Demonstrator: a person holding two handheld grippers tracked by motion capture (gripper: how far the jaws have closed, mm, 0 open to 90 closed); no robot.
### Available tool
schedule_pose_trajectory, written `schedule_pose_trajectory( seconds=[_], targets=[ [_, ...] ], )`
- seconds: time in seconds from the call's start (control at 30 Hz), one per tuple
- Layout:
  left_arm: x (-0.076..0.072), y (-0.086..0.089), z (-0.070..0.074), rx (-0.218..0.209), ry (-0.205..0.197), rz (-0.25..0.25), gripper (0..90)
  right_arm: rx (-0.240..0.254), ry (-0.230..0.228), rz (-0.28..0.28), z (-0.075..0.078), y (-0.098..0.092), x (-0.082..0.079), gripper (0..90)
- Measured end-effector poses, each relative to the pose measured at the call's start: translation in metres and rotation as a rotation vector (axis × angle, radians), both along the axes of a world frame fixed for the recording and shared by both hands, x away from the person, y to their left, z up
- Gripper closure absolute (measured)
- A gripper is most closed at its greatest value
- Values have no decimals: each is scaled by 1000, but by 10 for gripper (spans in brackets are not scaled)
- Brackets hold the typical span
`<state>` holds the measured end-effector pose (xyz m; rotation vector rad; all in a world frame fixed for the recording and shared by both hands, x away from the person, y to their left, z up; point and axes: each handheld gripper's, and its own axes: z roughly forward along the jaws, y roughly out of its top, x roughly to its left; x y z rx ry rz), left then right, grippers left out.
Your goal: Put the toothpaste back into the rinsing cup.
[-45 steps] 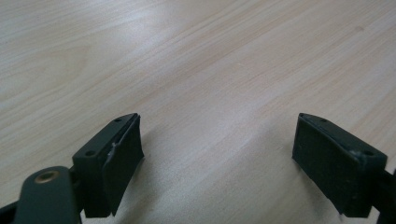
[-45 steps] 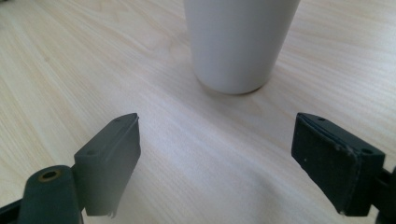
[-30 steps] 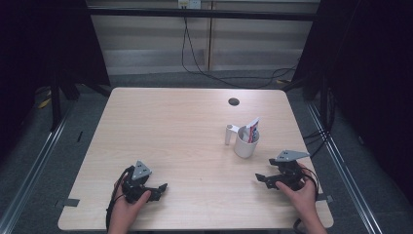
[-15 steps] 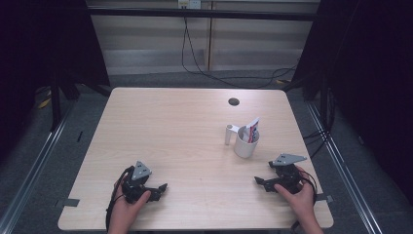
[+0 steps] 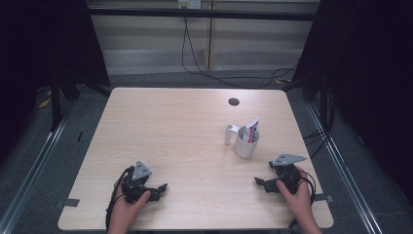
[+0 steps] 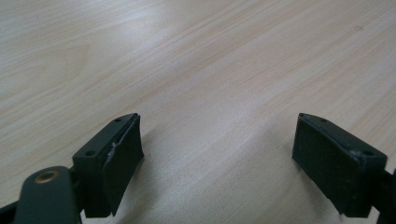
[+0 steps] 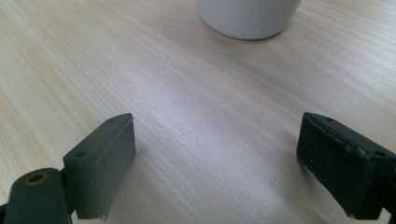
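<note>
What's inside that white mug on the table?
The white mug holds a red-and-white tube, leaning and poking above the rim. Its lower part and the mug's bottom are hidden by the wall.

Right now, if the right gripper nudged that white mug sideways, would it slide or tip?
The white mug would probably slide: it looks squat, with a broad base flat on the smooth wooden table. The tube leaning out above its rim seems light, so it should add little tipping risk, though it may shift. The mug looks glazed and rigid, likely slippery for the pads.

White mug (image 5: 245,145) holding a red-and-white tube (image 5: 253,129) on a pale wood-grain table (image 5: 170,126); both grippers black, left (image 5: 158,188), right (image 5: 259,183).
</note>
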<state>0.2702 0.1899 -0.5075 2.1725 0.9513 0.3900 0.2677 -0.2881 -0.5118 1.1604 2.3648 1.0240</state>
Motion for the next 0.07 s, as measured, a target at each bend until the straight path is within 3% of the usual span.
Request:
schedule_pose_trajectory(
  seconds=[0.07],
  targets=[
    [0,0,0,1,0,-1,158,0,-1,0,0,0,0,112]
  ],
)
